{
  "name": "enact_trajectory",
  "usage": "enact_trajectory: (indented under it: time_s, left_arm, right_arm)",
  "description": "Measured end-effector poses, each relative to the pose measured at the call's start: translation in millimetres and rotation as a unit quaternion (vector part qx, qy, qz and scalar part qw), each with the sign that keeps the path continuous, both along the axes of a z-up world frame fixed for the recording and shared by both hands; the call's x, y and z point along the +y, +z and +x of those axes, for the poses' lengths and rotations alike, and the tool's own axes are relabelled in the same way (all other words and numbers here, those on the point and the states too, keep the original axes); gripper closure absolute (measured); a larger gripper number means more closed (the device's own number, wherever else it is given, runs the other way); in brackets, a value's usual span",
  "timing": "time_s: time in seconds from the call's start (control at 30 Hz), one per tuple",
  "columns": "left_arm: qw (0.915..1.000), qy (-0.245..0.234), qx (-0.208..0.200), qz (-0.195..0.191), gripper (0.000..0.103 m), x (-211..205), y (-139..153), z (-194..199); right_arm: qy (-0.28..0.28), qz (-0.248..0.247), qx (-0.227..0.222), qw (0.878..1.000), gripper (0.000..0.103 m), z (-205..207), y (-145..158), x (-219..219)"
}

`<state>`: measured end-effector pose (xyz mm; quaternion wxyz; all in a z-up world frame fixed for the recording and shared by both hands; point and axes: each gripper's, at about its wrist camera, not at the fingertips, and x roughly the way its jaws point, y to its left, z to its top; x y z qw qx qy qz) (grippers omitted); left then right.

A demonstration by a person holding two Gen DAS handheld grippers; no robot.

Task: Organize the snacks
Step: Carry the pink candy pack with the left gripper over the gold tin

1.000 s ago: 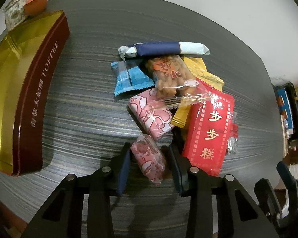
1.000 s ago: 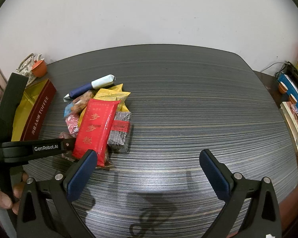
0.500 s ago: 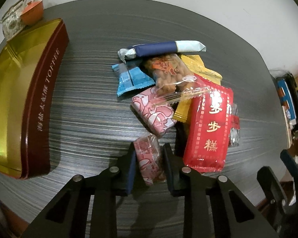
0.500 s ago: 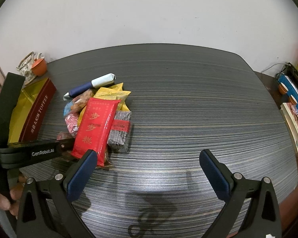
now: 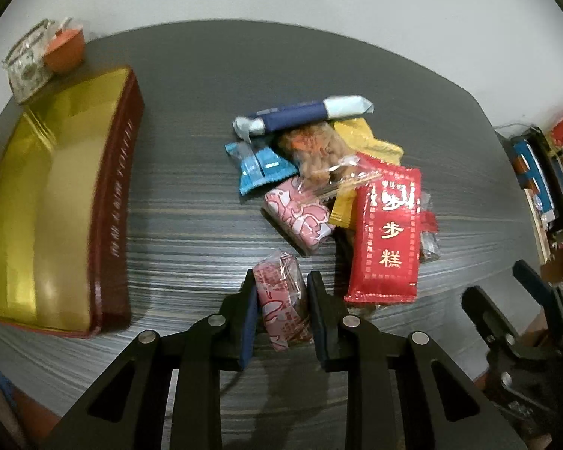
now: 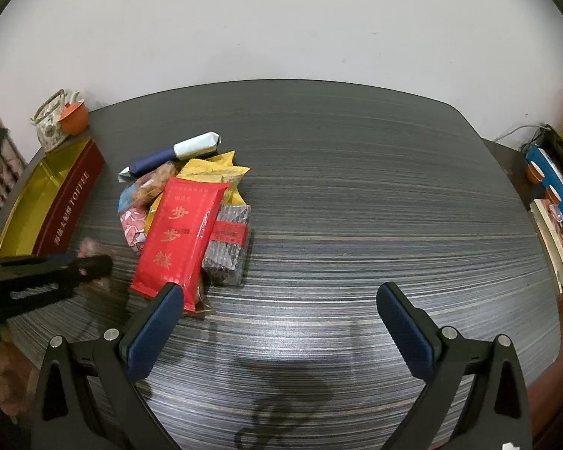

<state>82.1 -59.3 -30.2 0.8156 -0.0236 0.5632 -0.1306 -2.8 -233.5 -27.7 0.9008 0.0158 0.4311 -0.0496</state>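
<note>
On dark striped table (image 6: 356,206), a pink snack packet (image 5: 283,296) is pinched by the left gripper (image 5: 281,300), likely for the open toffee tin (image 5: 56,206), while the right gripper (image 6: 277,322) is held spread, idle.

The snack pile (image 6: 185,221) crowds the table's (image 6: 356,206) left-middle, just ahead of the right gripper's (image 6: 277,326) left finger; the open toffee tin (image 5: 56,202) walls the far left (teapot (image 6: 50,123) and cup (image 6: 73,118) behind it). A bare strip runs between tin and pile, and the table's right half lies open
</note>
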Motion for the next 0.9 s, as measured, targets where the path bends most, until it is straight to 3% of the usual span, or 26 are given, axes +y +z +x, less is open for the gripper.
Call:
enact_trajectory:
  time_s: [0.3, 0.57, 0.9]
  left_arm:
    - [0.9991, 0.008, -0.038, 0.016, 0.077, 32, 27, -3]
    - [0.9971, 0.038, -0.062, 0.025, 0.077, 89, 49, 1]
    - [0.993, 0.088, -0.055, 0.057, 0.077, 149, 31, 11]
  right_arm:
    - [0.003, -0.008, 0.005, 1.0, 0.001, 1, -5, 2]
    - [0.008, -0.016, 0.005, 1.0, 0.001, 2, -8, 4]
    - [0.024, -0.01, 0.008, 1.0, 0.011, 2, -14, 8]
